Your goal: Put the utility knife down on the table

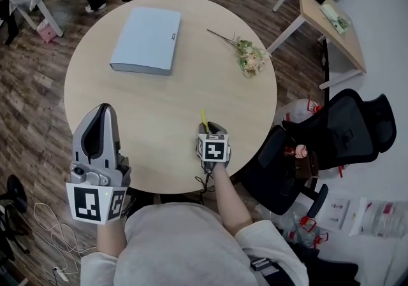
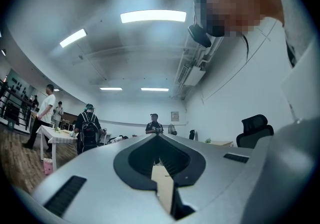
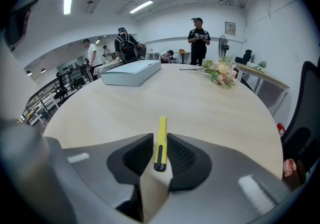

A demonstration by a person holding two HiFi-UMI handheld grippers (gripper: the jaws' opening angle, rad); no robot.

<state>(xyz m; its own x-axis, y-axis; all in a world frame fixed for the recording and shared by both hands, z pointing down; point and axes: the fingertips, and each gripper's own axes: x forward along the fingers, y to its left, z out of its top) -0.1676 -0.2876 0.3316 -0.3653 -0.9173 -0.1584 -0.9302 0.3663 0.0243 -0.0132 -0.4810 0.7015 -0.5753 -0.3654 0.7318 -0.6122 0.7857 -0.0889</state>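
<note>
A round, pale wooden worktop [image 1: 167, 127] fills the middle of the head view. On its upper left part lies a flat, light blue folder [image 1: 146, 40]. Both are well apart from my grippers.

My left gripper [image 1: 104, 110] sits at the lower left of the head view, by the worktop's near edge. It is tilted upward, so its own view shows ceiling lights and the far room. Its jaws are drawn together with nothing between them; it takes no part in the job.

My right gripper [image 3: 160, 140] is at the lower centre of the head view, over the near part of the worktop, pointing toward the far side. A small sprig of flowers [image 1: 249, 57] lies toward the upper right, far from it.

The right gripper's jaws stand only narrowly apart, clamped on the utility knife [image 3: 161, 137]. The knife is slim and yellow with a black slider. It is gripped near its rear end, and the rest juts forward past the jaw tips above bare wood. I cannot tell whether it touches the worktop.

I judge the step in hand to be the set-down itself, with the knife not yet released. The next move calls for lowering until the knife lies flat on the wood. Then the jaws should open a little and draw straight back, so the knife is not dragged.
</note>
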